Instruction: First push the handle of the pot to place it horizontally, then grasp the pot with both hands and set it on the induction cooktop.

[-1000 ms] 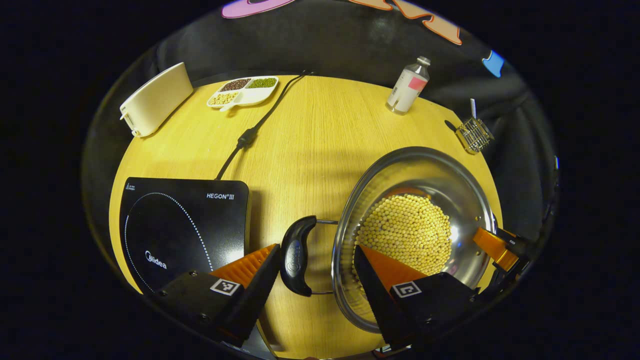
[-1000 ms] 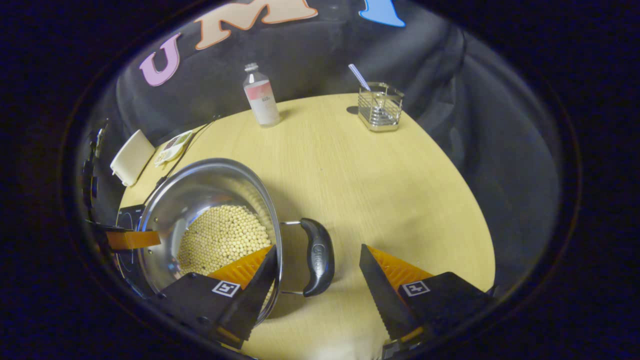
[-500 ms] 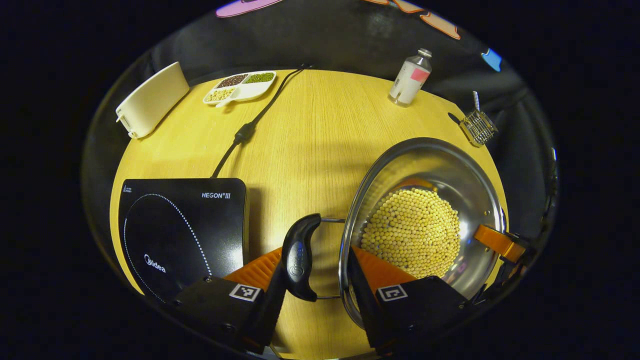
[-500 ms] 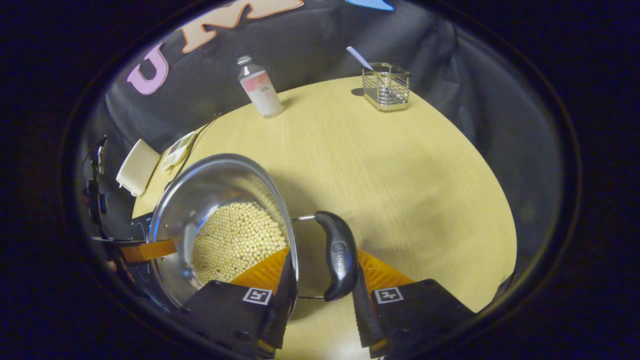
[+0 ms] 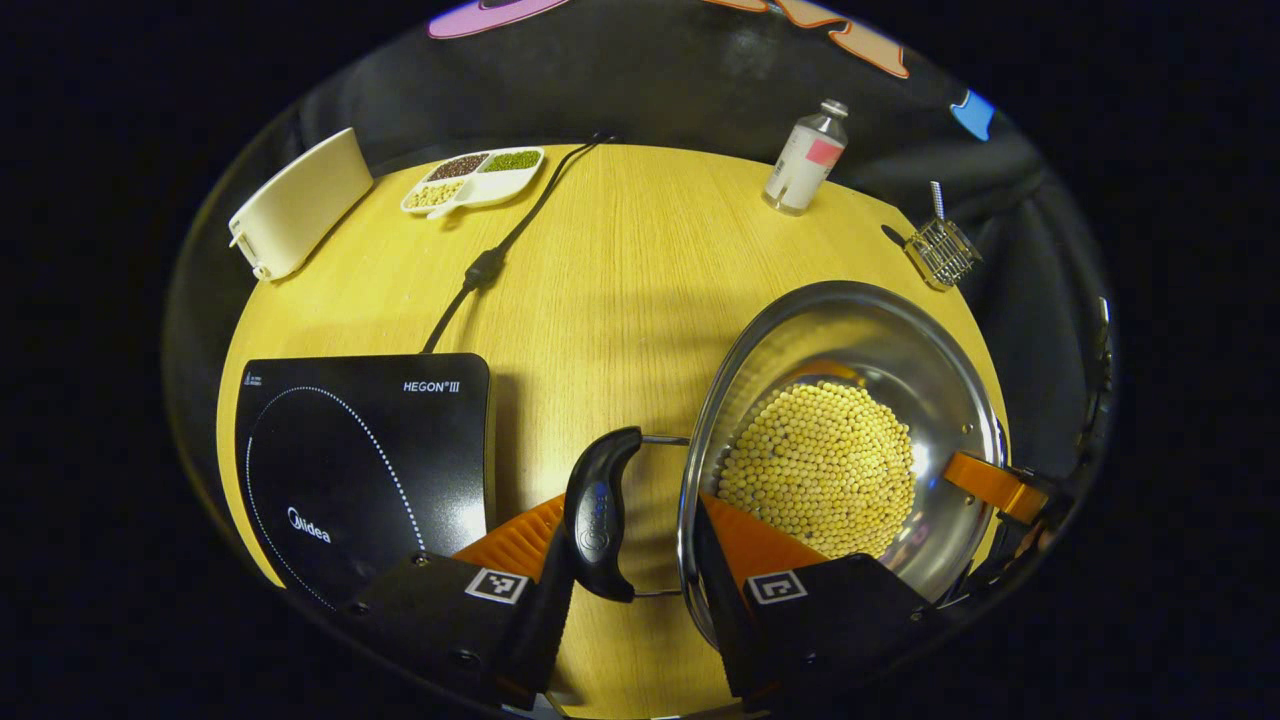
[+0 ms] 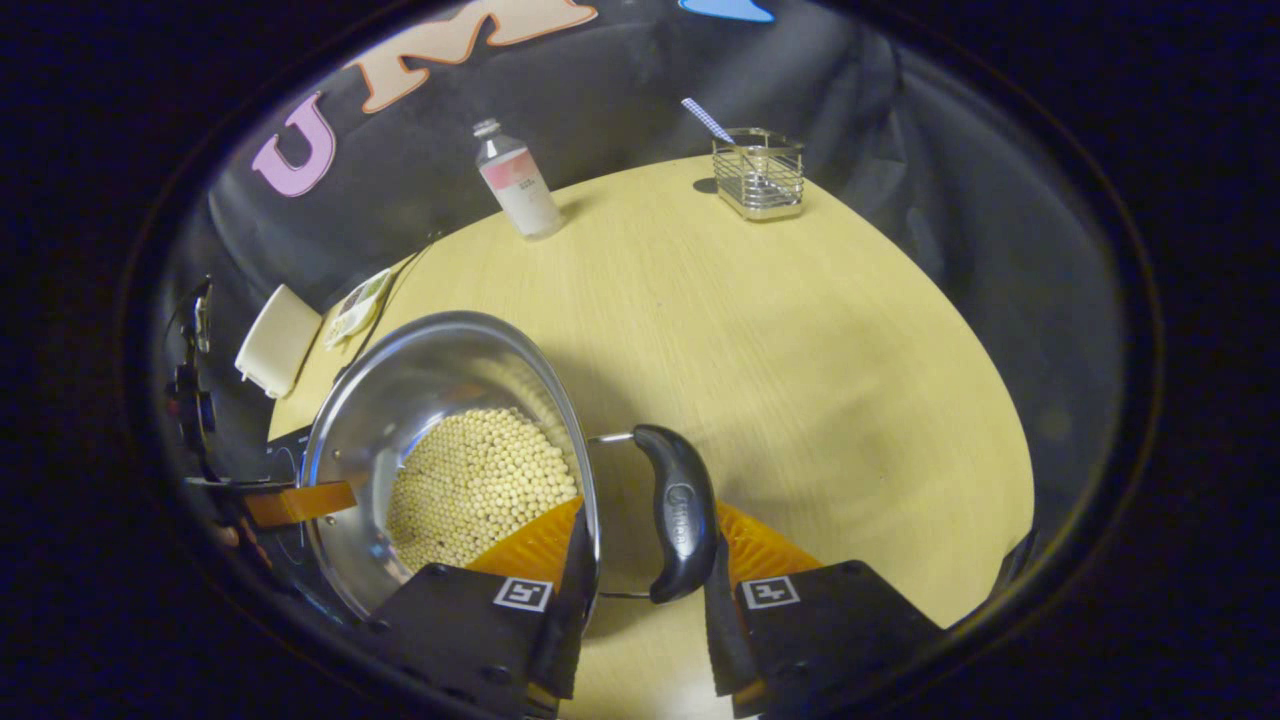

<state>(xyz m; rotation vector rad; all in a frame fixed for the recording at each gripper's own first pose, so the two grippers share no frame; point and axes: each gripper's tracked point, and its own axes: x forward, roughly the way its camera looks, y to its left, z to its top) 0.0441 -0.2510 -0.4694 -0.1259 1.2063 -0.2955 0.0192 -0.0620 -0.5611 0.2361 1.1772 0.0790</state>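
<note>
Left gripper view: the pot (image 5: 850, 440), steel and holding a bed of pale beans (image 5: 815, 470), sits toward the right of the round wooden surface (image 5: 620, 290), with the cooktop (image 5: 350, 460) flat at the left near the edge and a strip of bare wood between the two. One black handle (image 5: 598, 515) juts from the pot's left side toward the cooktop, lying level, its grip running crosswise to the two wire arms that tie it to the rim. The left gripper (image 5: 635, 555) has its jaws narrowed around this handle and the pot wall, one finger against the grip's outer side, the other inside the rim; whether both press firmly cannot be told. Across the pot, the other gripper's finger (image 5: 985, 482) reaches over the far rim. Right gripper view: the opposite handle (image 6: 678, 512) also lies level, pointing away from the pot (image 6: 440, 450), and the right gripper (image 6: 640, 560) brackets it the same way, jaws drawn close around grip and rim. So the handle-to-handle line runs left to right. Wide bare wood lies behind the pot, up to a bottle (image 5: 803, 160), a wire rack (image 5: 940, 252), a divided dish (image 5: 470, 180), a cord (image 5: 490, 262) and a white box (image 5: 298, 202) along the far edge.
</note>
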